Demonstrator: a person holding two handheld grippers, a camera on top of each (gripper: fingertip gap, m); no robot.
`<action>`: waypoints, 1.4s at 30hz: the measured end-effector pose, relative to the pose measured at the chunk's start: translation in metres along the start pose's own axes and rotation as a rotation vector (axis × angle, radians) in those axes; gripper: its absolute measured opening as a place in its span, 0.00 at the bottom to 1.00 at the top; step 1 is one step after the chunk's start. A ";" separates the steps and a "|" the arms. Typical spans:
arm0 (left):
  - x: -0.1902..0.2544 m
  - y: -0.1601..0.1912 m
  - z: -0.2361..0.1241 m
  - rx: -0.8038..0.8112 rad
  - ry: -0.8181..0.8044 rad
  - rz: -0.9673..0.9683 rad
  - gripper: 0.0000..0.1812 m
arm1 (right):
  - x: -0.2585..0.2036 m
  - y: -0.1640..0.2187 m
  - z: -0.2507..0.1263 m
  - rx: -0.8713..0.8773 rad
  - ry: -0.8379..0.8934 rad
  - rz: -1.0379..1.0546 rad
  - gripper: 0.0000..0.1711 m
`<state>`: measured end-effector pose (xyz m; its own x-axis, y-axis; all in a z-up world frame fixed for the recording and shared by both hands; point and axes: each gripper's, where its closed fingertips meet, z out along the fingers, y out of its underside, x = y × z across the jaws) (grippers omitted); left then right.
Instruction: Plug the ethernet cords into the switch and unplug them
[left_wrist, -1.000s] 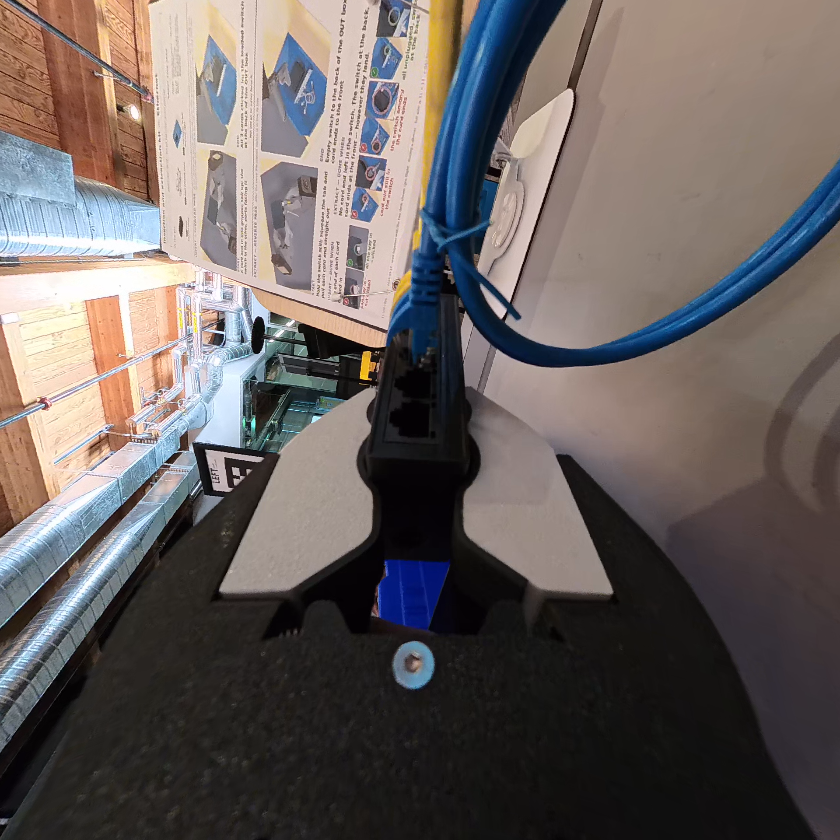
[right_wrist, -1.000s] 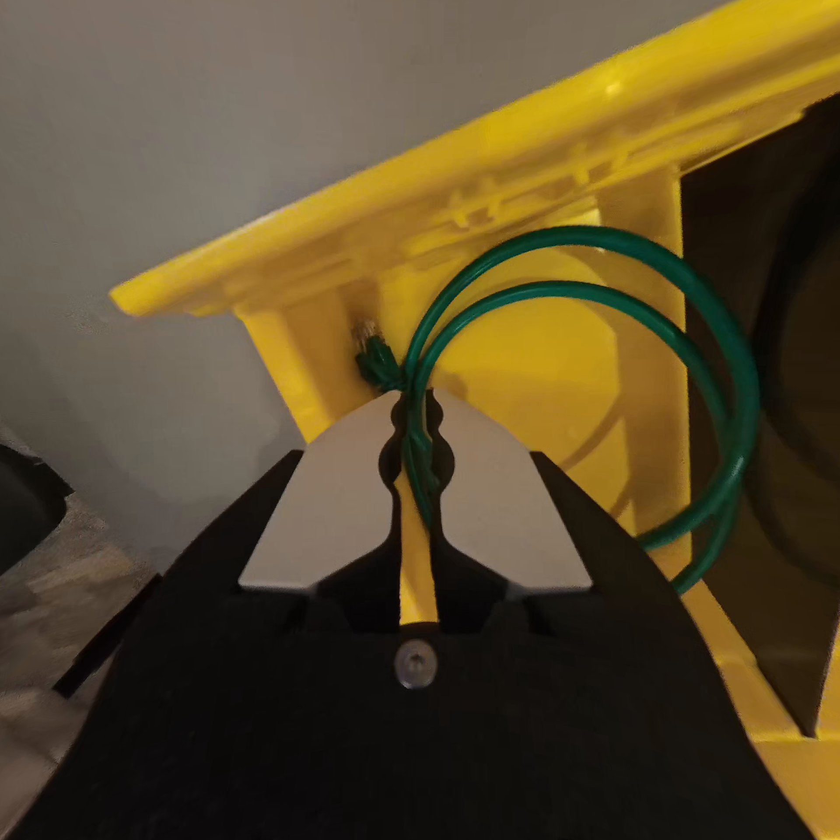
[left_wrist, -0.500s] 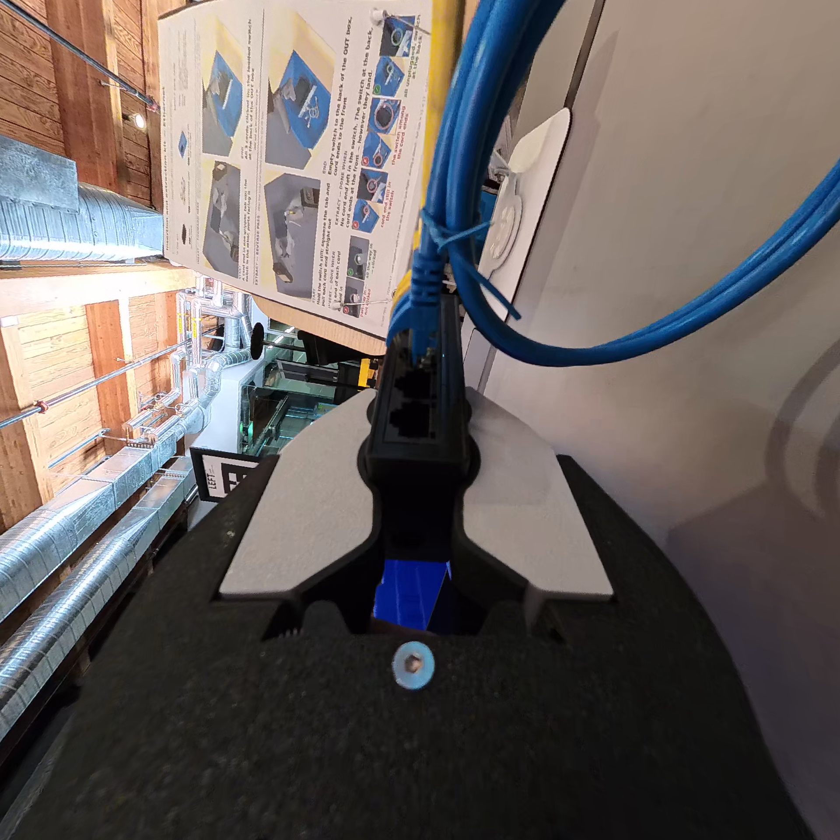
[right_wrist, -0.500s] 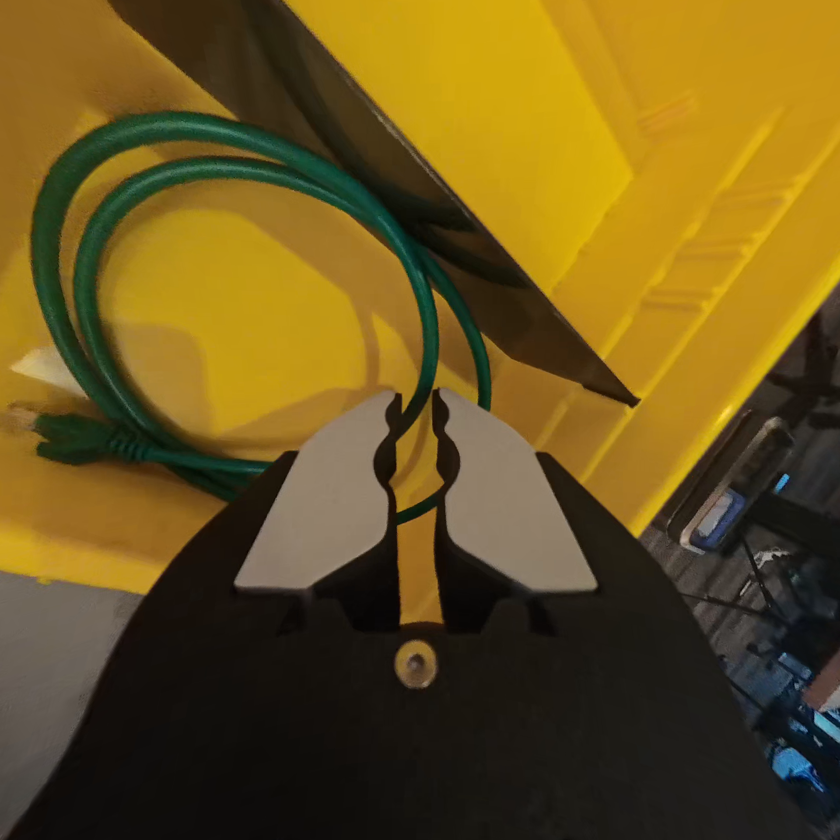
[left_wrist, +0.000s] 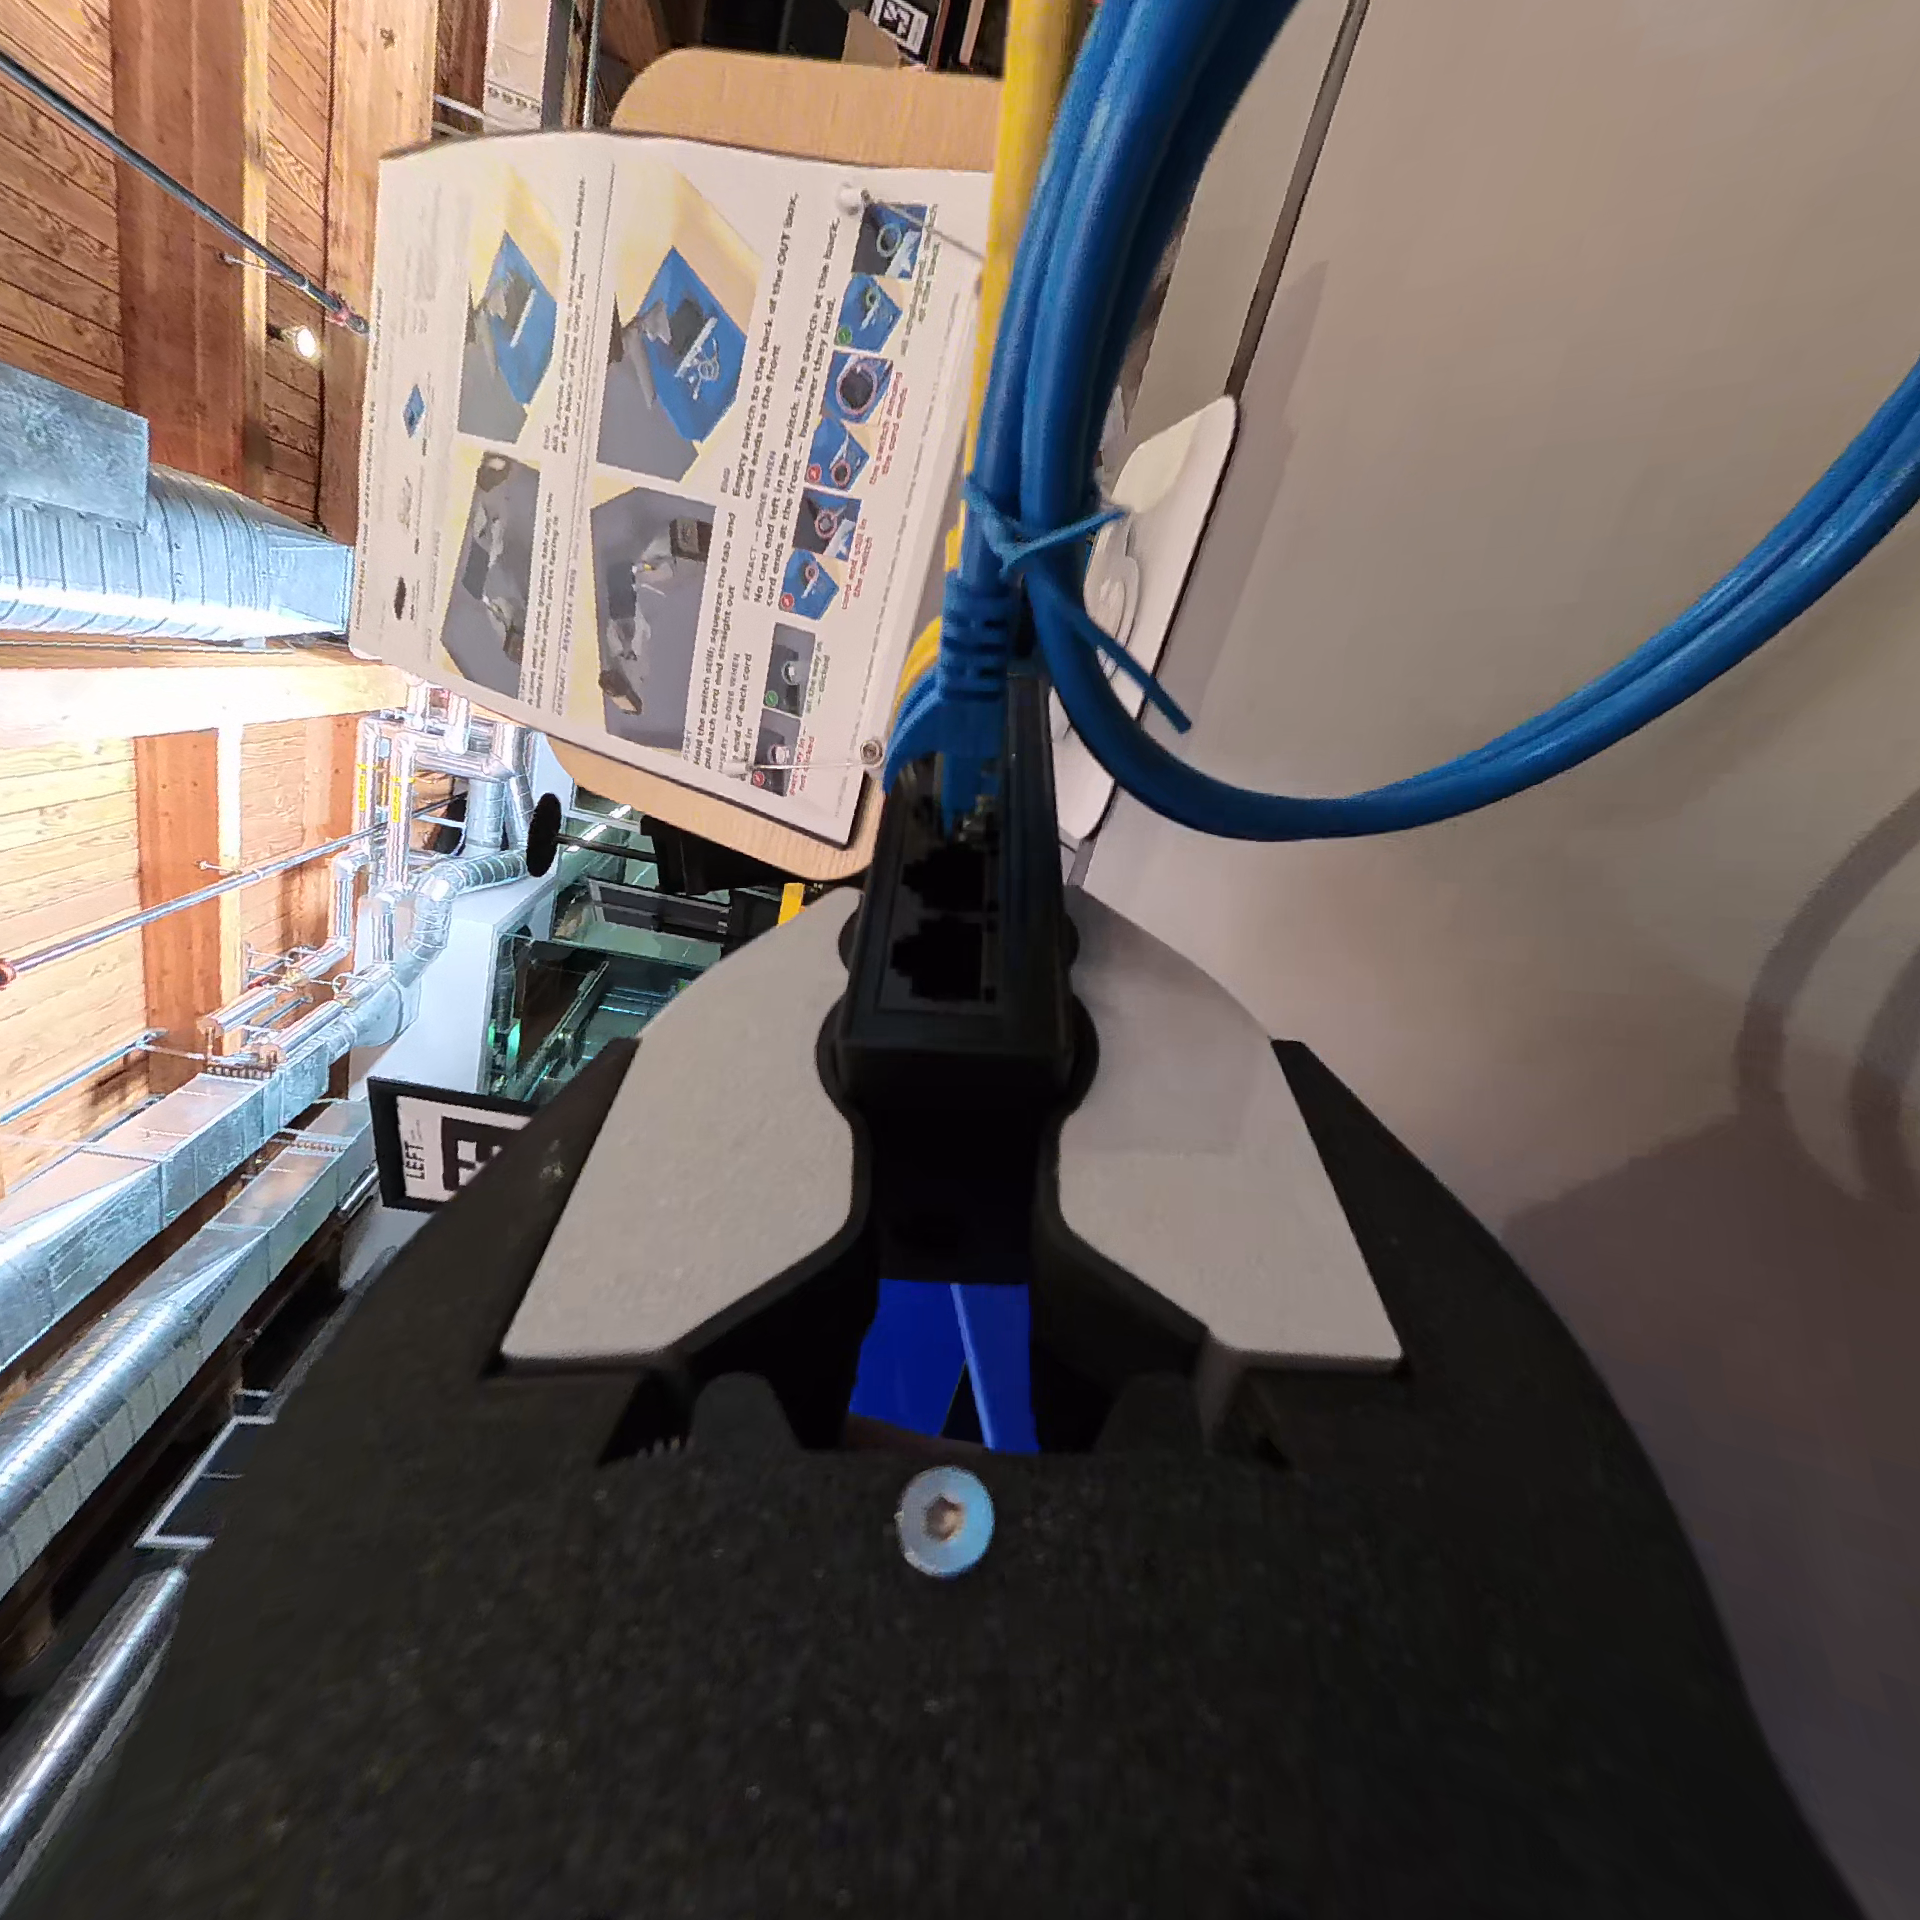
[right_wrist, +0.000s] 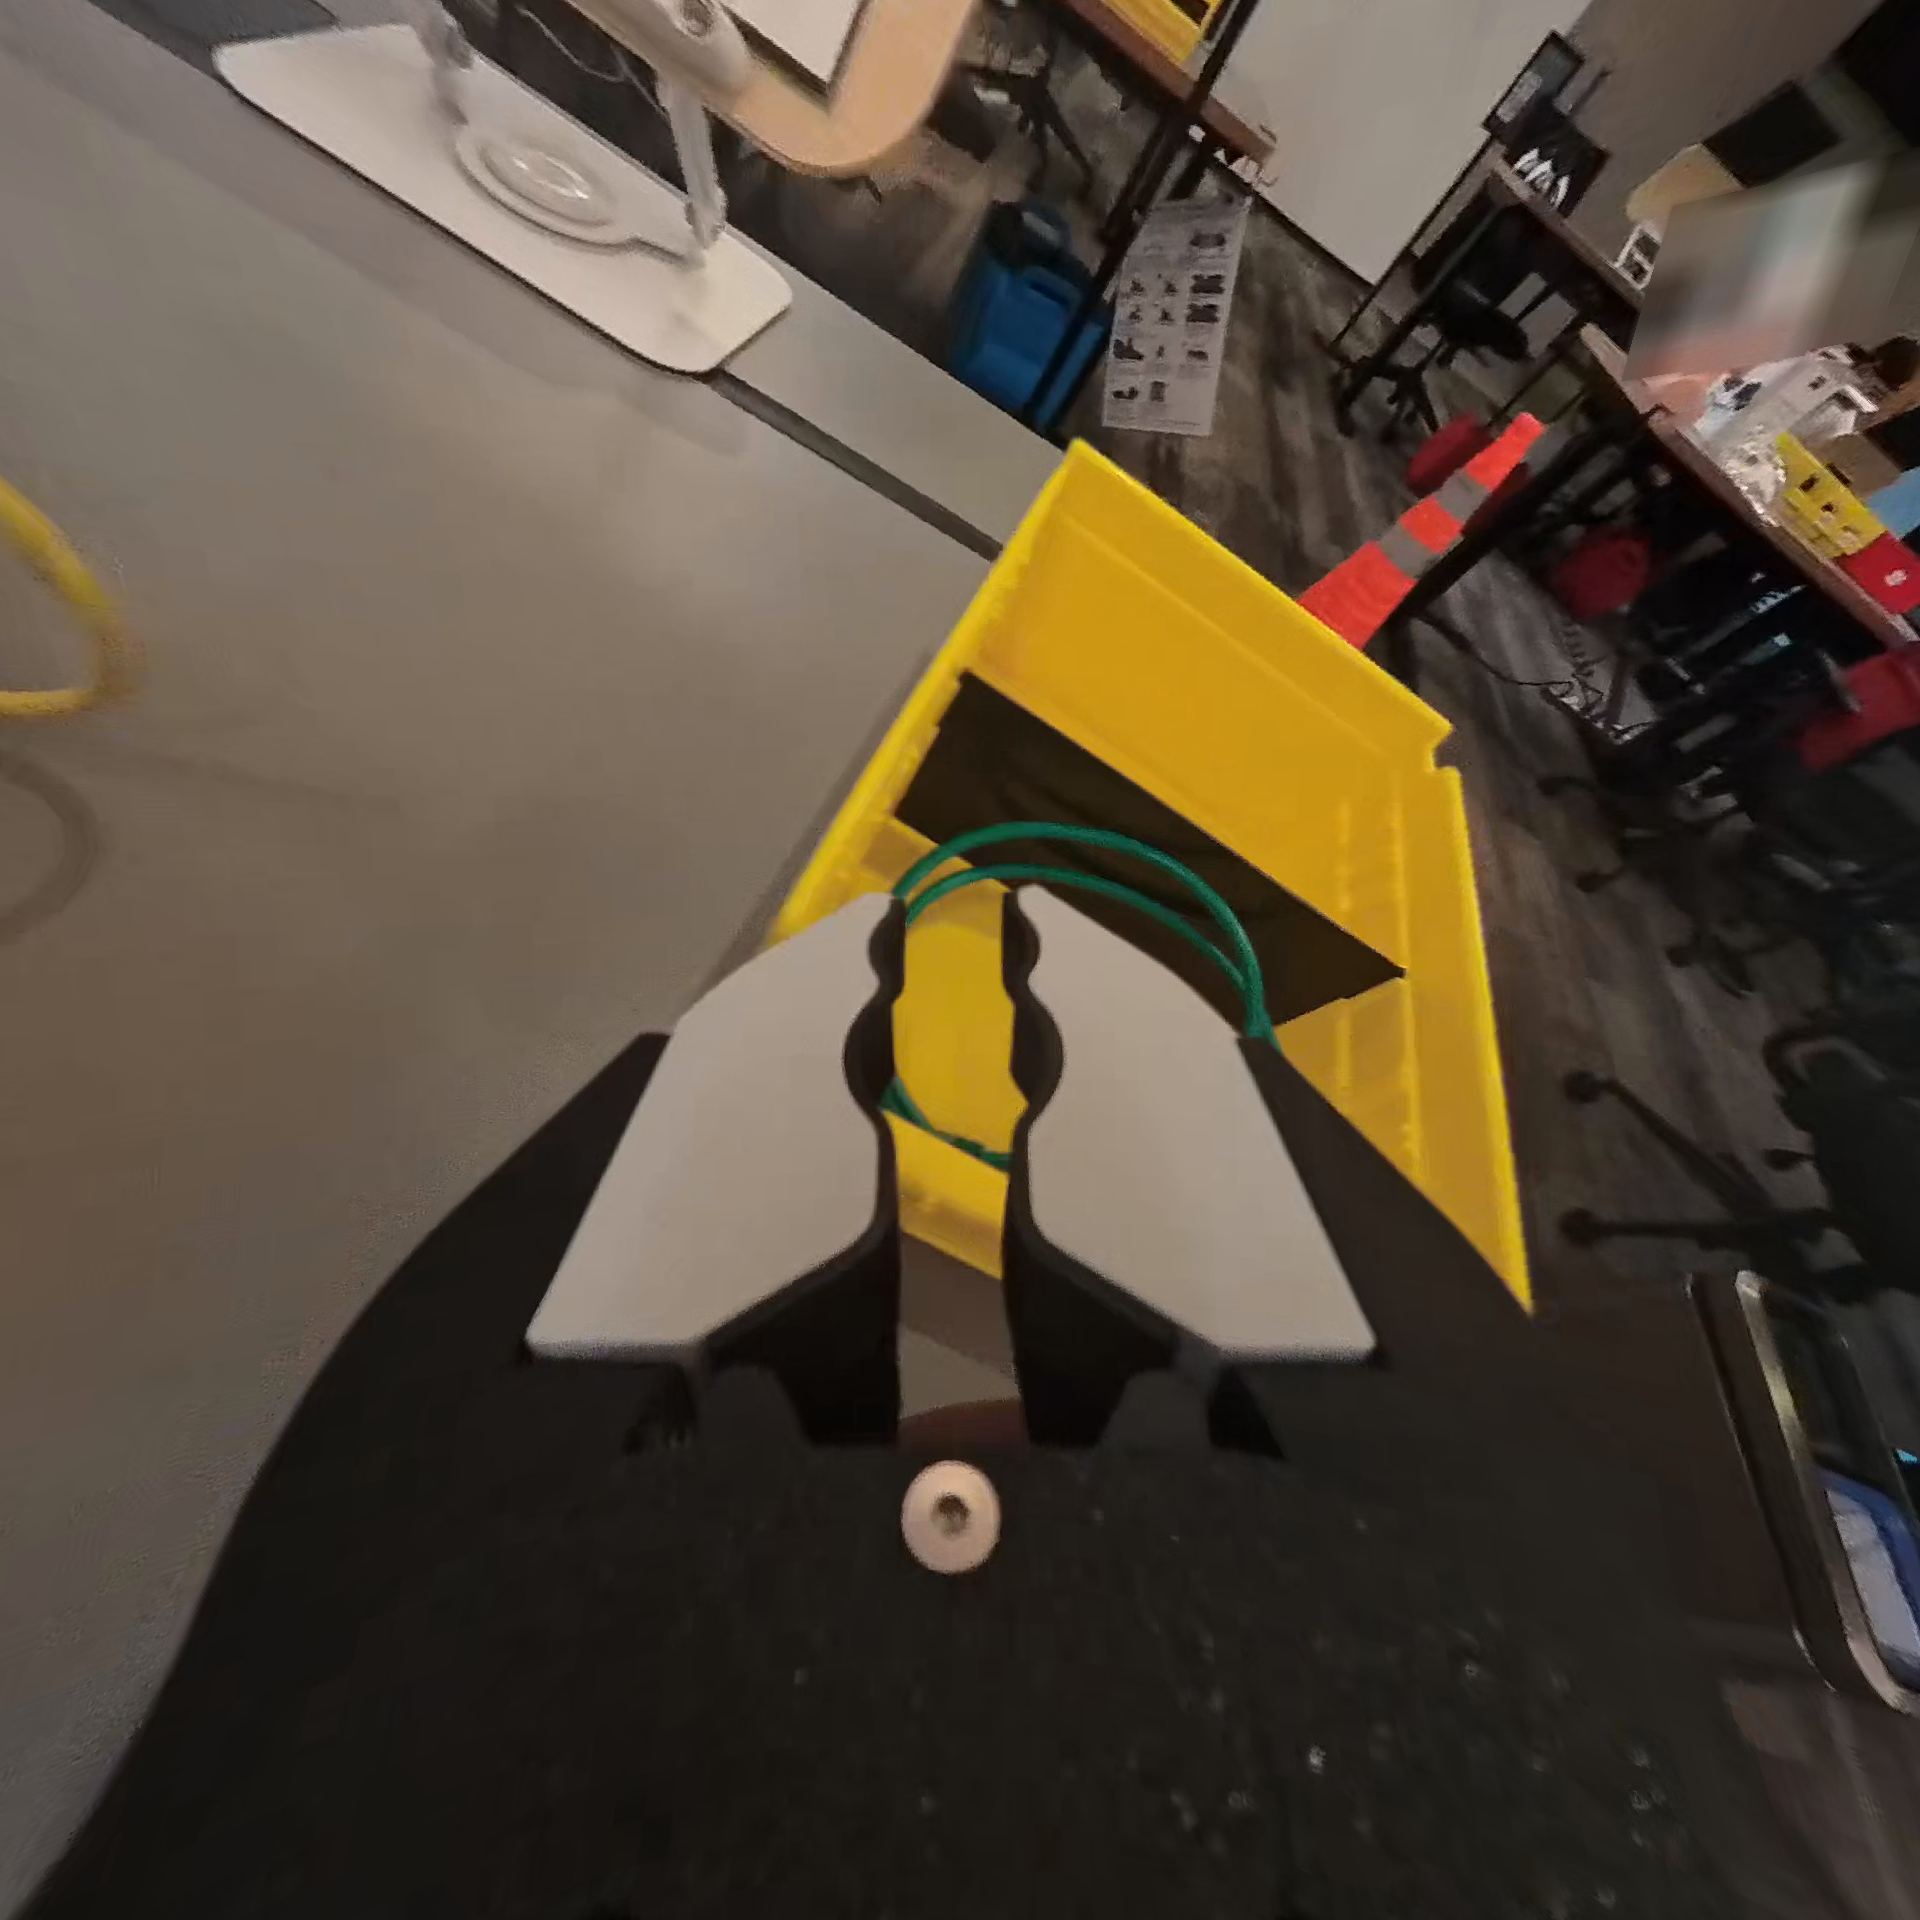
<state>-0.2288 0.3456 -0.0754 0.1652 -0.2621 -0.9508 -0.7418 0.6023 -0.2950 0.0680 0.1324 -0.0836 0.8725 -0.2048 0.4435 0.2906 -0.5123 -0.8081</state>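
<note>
In the left wrist view my left gripper (left_wrist: 956, 935) is shut on a black switch (left_wrist: 951, 987), held on edge next to the grey table. A blue ethernet cord's plug (left_wrist: 971, 665) sits in one far port, and two nearer ports are empty. The coiled, tied blue cord (left_wrist: 1558, 748) hangs off to the right. In the right wrist view my right gripper (right_wrist: 951, 914) is open and empty above a yellow bin (right_wrist: 1195, 665). A coiled green cord (right_wrist: 1143, 852) lies in the bin's near compartment, partly hidden by my fingers. A yellow cord (right_wrist: 62, 644) shows at the left edge.
The bin stands at the grey table's (right_wrist: 416, 623) edge, with a black divider (right_wrist: 1091, 821) inside. A white stand base (right_wrist: 540, 208) sits at the table's back. A printed instruction sheet (left_wrist: 644, 468) hangs behind. An orange cone (right_wrist: 1455, 509), other tables and chairs stand beyond the bin.
My right gripper has let go of the green cord, which now lies in the yellow bin, and has drawn back from it. My left gripper still holds the switch, nearly unmoved.
</note>
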 end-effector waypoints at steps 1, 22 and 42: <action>0.002 -0.002 0.000 0.004 0.002 0.005 0.16 | 0.015 0.007 0.008 -0.024 0.024 0.005 0.09; 0.008 -0.009 -0.004 0.017 0.013 0.041 0.16 | 0.097 0.138 0.121 -0.730 -0.050 -0.052 0.00; 0.012 -0.121 -0.073 0.736 0.525 -0.402 0.16 | -0.191 -0.138 -0.050 0.603 -1.141 -0.457 0.17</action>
<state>-0.1845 0.2150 -0.0443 -0.1246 -0.7438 -0.6567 -0.0746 0.6670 -0.7413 -0.1582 0.2001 -0.0375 0.4043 0.8281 0.3884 0.5058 0.1513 -0.8493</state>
